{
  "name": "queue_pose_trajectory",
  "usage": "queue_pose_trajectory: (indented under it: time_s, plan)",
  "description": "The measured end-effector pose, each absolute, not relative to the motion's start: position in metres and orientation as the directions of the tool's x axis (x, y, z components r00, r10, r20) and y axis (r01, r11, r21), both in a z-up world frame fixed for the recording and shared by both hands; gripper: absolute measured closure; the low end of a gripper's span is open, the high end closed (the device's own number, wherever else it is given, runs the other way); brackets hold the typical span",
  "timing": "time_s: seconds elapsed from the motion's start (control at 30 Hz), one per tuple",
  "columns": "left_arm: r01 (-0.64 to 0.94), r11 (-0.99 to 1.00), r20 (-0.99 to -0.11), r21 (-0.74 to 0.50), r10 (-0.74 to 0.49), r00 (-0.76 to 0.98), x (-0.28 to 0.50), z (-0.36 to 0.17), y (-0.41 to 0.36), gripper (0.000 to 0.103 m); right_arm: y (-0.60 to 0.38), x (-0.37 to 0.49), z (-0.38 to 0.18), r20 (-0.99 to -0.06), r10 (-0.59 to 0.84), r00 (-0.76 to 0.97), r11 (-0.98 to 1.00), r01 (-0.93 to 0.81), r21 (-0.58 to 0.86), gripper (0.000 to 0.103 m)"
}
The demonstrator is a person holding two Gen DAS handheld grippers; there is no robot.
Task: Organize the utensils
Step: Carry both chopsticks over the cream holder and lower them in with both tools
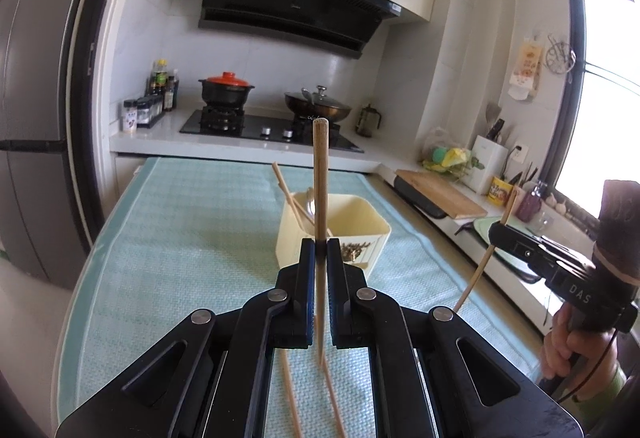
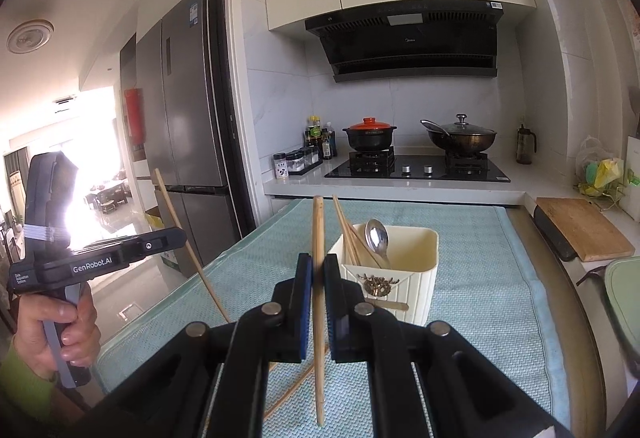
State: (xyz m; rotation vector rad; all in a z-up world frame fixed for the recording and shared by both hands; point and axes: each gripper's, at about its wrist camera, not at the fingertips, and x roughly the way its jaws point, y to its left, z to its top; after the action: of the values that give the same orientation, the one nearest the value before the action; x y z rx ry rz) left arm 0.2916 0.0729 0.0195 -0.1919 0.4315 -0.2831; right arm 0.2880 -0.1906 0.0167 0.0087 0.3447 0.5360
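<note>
Table [image 2: 500,302] under a teal cloth [image 1: 192,238] fills the near field. Its far edge butts against the stove counter [image 1: 168,134]; the left edge drops off toward the fridge [image 2: 188,98] and floor; the right edge runs along the sink counter with a cutting board [image 2: 580,230]. Wide bare cloth on my left side, a narrower strip on the right.

Cream holder [image 2: 404,270] stands mid-cloth, slightly right of centre, with chopsticks leaning inside and a spoon [image 2: 378,238] bowl-up. Room all round it.

My left gripper [image 1: 321,250] is pinched on a chopstick [image 1: 321,174], held nearly upright, top end above the holder rim, lower end clear of the cloth. My right gripper [image 2: 318,270] is likewise clamped on its own chopstick [image 2: 318,226], steeply tilted, just left of the holder.

Two loose chopsticks [image 1: 292,398] lie on the cloth below the left gripper, near the front edge.
</note>
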Motion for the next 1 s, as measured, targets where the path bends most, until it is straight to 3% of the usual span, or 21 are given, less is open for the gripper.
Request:
queue_pose_trajectory:
  time_s: [0.57,0.77,1.0]
  plan:
    - [0.289,0.926,-0.296,-0.242,-0.354,0.887,0.387,0.100,0.056,0.099,-0.198,0.366,0.103,-0.181,0.454,0.872,0.888,-0.459,0.017,0.097]
    - [0.269,0.937,-0.325,-0.225,-0.332,0.885,0.442,0.098,0.039,0.099,-0.193,0.406,0.119,-0.130,0.421,0.898,0.904,-0.426,-0.016,0.097]
    - [0.235,0.951,-0.447,-0.202,-0.303,0.841,0.503,0.050,0.010,0.099,-0.184,0.475,0.071,-0.249,0.392,0.886,0.911,-0.411,-0.026,0.097]
